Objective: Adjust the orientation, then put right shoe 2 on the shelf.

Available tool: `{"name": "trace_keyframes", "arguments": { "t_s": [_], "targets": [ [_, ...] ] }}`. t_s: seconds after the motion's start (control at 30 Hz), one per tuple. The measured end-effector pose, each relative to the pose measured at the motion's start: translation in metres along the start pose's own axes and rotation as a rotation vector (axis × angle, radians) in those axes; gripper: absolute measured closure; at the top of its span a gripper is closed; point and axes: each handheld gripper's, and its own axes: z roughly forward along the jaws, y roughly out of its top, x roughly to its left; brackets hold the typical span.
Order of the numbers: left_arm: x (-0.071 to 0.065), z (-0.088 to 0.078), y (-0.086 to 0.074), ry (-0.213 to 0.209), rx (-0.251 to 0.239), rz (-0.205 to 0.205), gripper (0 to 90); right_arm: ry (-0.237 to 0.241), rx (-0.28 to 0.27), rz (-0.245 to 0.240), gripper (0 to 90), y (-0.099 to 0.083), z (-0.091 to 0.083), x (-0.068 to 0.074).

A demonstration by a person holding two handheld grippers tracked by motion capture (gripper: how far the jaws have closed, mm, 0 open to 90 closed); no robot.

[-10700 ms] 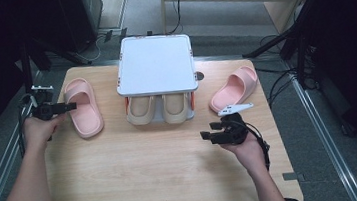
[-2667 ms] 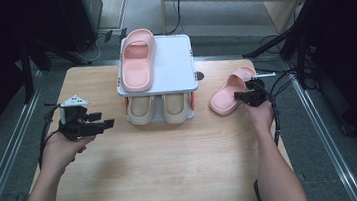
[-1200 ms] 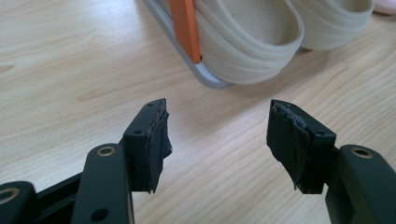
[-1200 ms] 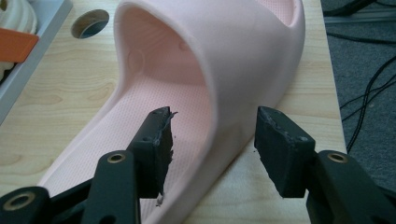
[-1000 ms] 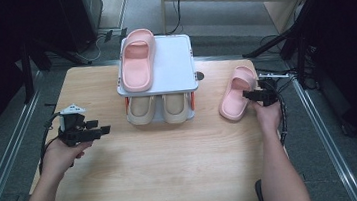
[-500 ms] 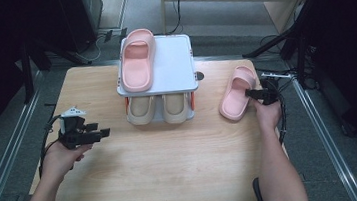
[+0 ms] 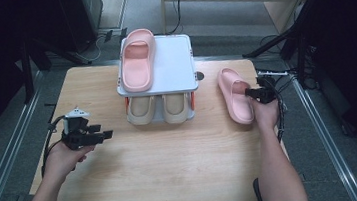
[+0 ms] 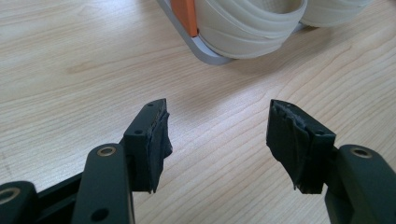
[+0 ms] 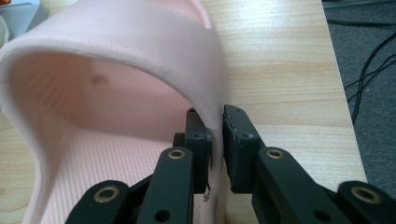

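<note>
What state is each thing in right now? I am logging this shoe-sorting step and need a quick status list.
Right gripper: jaws have just been closing, now clamped on the strap edge of the pink slipper on the table.
Pink slipper on the table: lying right of the rack.
Pink slipper on the rack: resting on the top shelf.
Beige slippers: stowed side by side on the lower shelf.
Left gripper: open, empty.
Rack: standing upright.
</note>
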Motion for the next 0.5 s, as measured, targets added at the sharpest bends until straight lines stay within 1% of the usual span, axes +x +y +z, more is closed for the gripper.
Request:
{"name": "trace_keyframes", "arguments": {
  "t_s": [0.1, 0.2, 0.23, 0.4, 0.5],
  "targets": [
    [-0.001, 0.003, 0.002, -0.003, 0.000, 0.000, 39.1, 0.000, 0.007, -0.022, 82.5, 0.001, -0.003, 0.004],
    [-0.001, 0.004, 0.003, -0.007, 0.006, 0.004, 39.1, 0.002, 0.007, -0.030, 83.0, 0.003, -0.008, 0.007],
    [-0.001, 0.007, 0.004, -0.010, 0.013, 0.006, 39.1, 0.005, 0.006, -0.021, 83.1, 0.004, -0.011, 0.009],
    [-0.001, 0.012, 0.009, -0.021, 0.024, 0.013, 39.5, 0.023, 0.013, -0.014, 83.1, 0.006, -0.022, 0.015],
    [-0.002, 0.013, 0.008, -0.038, 0.031, -0.003, 39.9, 0.030, 0.017, -0.023, 83.2, 0.005, -0.027, 0.020]
  ]
}}
